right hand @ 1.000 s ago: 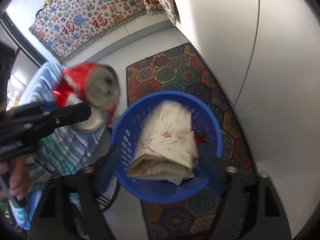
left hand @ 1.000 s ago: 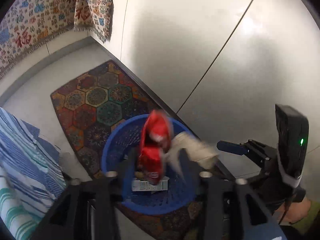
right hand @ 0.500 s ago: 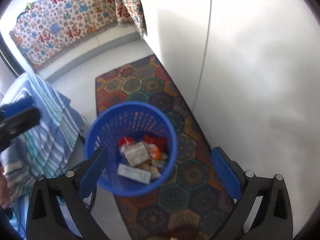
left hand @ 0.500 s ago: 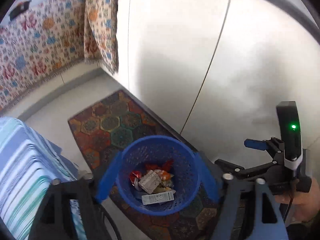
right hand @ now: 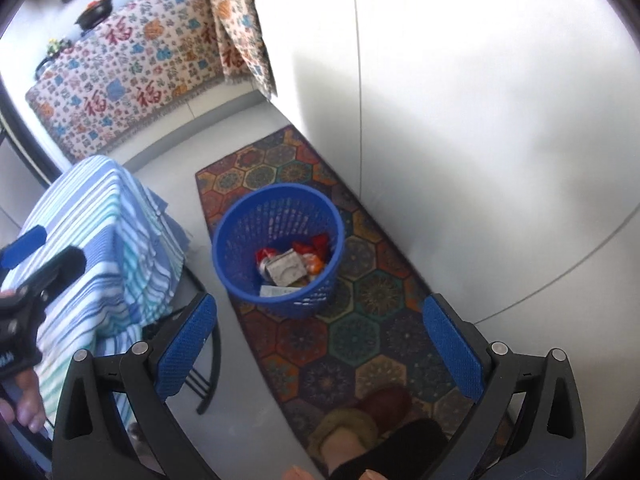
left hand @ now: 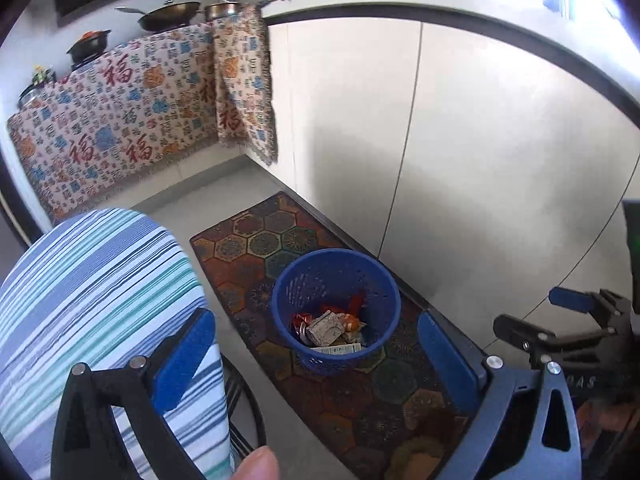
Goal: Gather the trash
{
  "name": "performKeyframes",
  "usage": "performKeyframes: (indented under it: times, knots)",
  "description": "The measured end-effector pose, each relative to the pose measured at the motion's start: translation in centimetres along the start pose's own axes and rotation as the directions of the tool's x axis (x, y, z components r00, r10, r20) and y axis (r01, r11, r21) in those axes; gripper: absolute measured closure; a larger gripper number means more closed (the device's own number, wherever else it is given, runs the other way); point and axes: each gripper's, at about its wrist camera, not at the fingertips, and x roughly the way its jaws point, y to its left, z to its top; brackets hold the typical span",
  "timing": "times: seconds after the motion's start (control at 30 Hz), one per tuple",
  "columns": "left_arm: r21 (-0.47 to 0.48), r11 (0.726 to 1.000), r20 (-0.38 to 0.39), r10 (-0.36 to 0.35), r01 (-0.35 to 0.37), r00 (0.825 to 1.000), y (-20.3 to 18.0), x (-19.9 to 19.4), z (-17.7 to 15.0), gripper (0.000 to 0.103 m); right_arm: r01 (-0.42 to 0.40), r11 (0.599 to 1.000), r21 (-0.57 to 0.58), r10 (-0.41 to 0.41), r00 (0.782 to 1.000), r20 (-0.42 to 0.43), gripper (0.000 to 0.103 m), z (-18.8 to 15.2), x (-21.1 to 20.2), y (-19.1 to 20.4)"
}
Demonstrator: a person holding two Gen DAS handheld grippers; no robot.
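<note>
A blue plastic waste basket stands on a patterned rug; it also shows in the right wrist view. Inside lie several pieces of trash, among them a red can, a crumpled paper piece and a white carton. My left gripper is open and empty, high above the basket. My right gripper is open and empty, also well above it. The right gripper also appears at the right edge of the left wrist view.
A hexagon-patterned rug lies along white cabinet doors. A blue-striped cloth covers a table at the left, with dark metal legs. A patterned cloth hangs under pots at the back. A slippered foot stands on the rug.
A second ago the left gripper held a red can and the right a crumpled paper piece over the basket. Both opened, the items now lie inside, and both grippers have risen away.
</note>
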Motion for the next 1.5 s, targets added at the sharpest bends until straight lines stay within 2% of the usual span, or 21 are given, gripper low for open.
performKeyframes:
  times: [0.1,0.2,0.33,0.47,1.5]
  knots:
    - [0.007,0.999,0.001,0.039,-0.039,0.999,-0.2,-1.2,-0.2,0.0,0.013,1.0,-0.013,-0.012,0.999,0.032,0.0,-0.4,-1.9,0.9]
    - [0.019,0.999,-0.033,0.048,-0.047,0.998,-0.3,-2.2,-0.7,0.0,0.019,1.0,-0.02,-0.018,0.998,0.056,0.0,-0.9,-3.3,1.5]
    - [0.01,0.999,-0.056,0.049,-0.049,0.997,-0.2,-3.0,-1.3,0.0,0.014,0.999,-0.038,-0.011,0.998,0.068,0.0,-1.5,-4.6,2.2]
    - [-0.017,1.0,-0.09,0.02,-0.022,0.996,0.2,-3.4,-1.6,0.0,0.008,0.999,-0.049,-0.005,0.998,0.066,0.0,-1.9,-5.2,2.7]
    - [-0.008,0.999,-0.092,0.043,-0.043,0.995,0.2,-3.7,-1.6,0.0,-0.014,0.997,-0.074,0.019,0.998,0.064,0.0,-2.4,-5.8,3.4]
